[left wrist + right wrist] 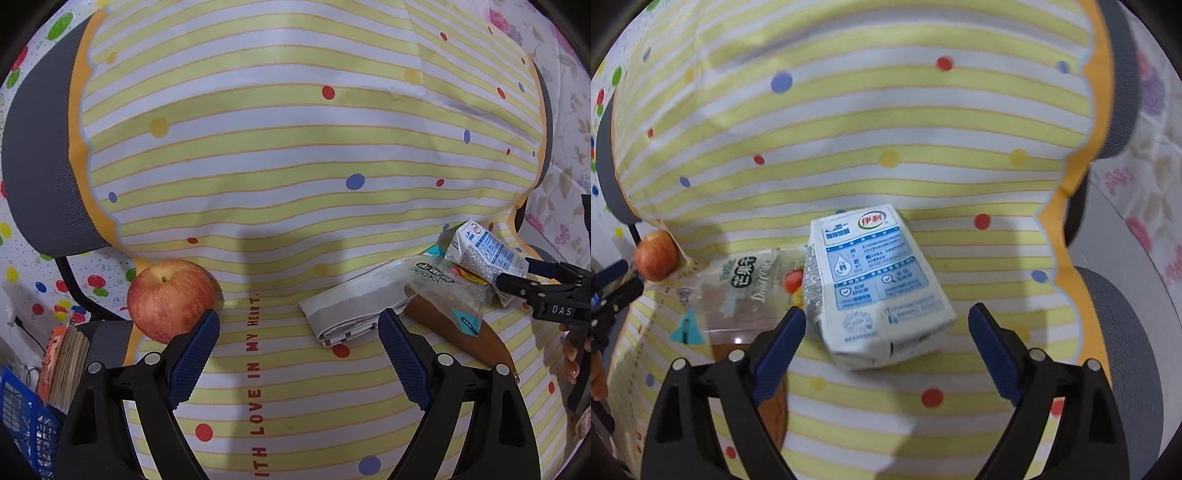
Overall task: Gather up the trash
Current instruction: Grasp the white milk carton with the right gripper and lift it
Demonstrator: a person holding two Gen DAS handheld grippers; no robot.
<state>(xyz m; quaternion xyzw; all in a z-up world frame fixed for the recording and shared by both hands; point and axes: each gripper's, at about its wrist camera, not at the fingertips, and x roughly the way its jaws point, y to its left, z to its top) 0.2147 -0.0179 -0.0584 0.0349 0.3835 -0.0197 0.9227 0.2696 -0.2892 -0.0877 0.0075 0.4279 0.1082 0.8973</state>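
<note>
Left and right wrist views of a table covered by a striped, dotted tablecloth.

We see the left gripper with its jaws spread wide and nothing between them; only bare cloth and the printed lettering lie in the gap. Just outside its left jaw rests an apple. Just beyond its right jaw lies a folded grey-and-white paper, touching a clear snack bag farther to the right. A crumpled milk carton sits on the far end of that bag.

We see the right gripper likewise with jaws spread, pressing on nothing. The milk carton lies between them, close against the left jaw and well apart from the right one. The snack bag lies beyond the left jaw, partly under the carton. Farther left sits the apple, near the table's edge, with the tip of the left gripper just beside it.

Beyond the far table edge we see a grey chair back.
</note>
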